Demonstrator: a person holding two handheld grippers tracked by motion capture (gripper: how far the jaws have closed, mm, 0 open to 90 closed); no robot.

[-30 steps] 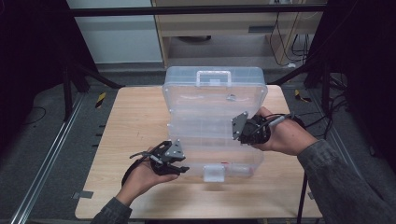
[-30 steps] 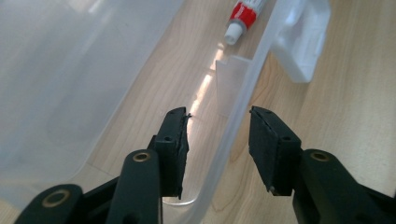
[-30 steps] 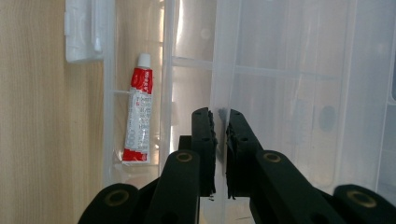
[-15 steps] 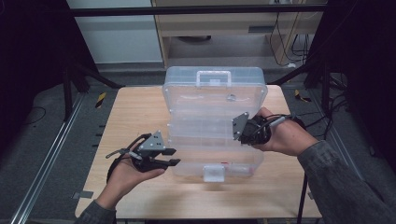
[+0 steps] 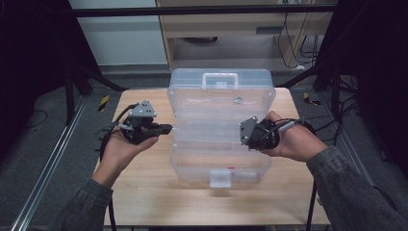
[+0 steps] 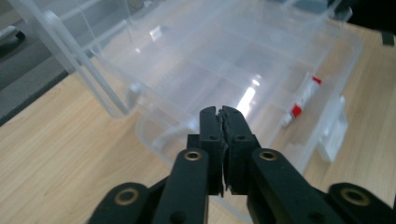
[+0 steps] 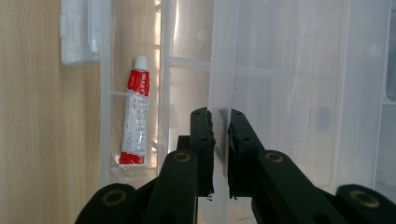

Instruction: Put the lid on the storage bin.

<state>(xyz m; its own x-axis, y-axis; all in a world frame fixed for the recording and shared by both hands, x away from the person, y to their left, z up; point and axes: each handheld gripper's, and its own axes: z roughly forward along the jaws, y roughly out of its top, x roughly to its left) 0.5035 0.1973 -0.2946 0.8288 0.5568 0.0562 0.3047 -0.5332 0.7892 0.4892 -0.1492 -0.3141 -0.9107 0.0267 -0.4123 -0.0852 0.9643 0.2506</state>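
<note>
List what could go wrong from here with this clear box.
1. The right tool pinches only the thin edge of the lid, so it could slip and the lid could drop.
2. The left tool, whose jaws have just been closing on nothing, is off the storage box, so the base may slide on the table.
3. The glue tube lies loose and could shift.

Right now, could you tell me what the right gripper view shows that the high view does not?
The right gripper view gives the right gripper shut on a clear panel and the red-and-white tube up close. The high view adds the box handle and floor. Both share the clear box, its latch and the wooden table.
</note>
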